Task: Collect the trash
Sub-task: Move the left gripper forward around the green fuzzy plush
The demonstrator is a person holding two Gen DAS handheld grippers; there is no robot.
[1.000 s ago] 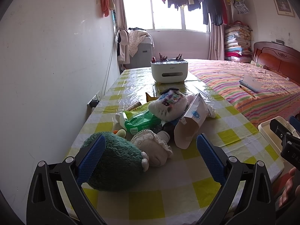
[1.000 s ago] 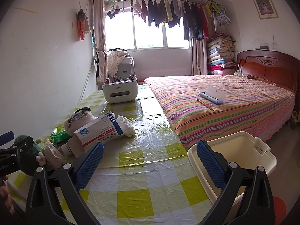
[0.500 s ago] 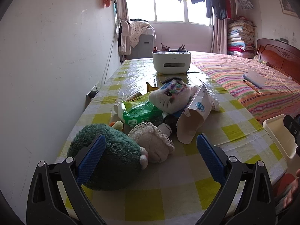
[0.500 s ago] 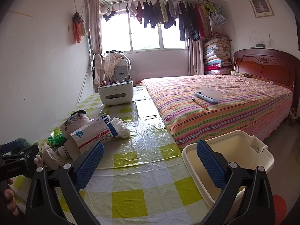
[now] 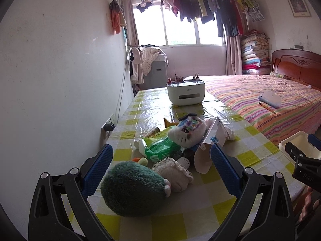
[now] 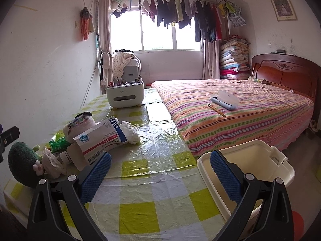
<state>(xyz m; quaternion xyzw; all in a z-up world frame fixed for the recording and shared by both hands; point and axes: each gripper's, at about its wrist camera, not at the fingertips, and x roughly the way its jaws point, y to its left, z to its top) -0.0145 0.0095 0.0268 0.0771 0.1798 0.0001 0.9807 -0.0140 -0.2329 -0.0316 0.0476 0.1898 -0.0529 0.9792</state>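
Nothing is collected: the bin (image 6: 280,166) looks empty, the carton (image 6: 100,138) and green wrapper (image 5: 162,148) lie on the worktop (image 6: 140,210), and both the left gripper (image 5: 160,168) and right gripper (image 6: 160,176) gape wide, holding nothing.

I'm in a home bedroom: at two o'clock a striped-sheeted bed (image 6: 230,110) with carved wooden headboard (image 6: 284,74), at twelve laundry on a rail (image 6: 180,10) across the window, folded quilts (image 6: 233,58) stacked beside it.
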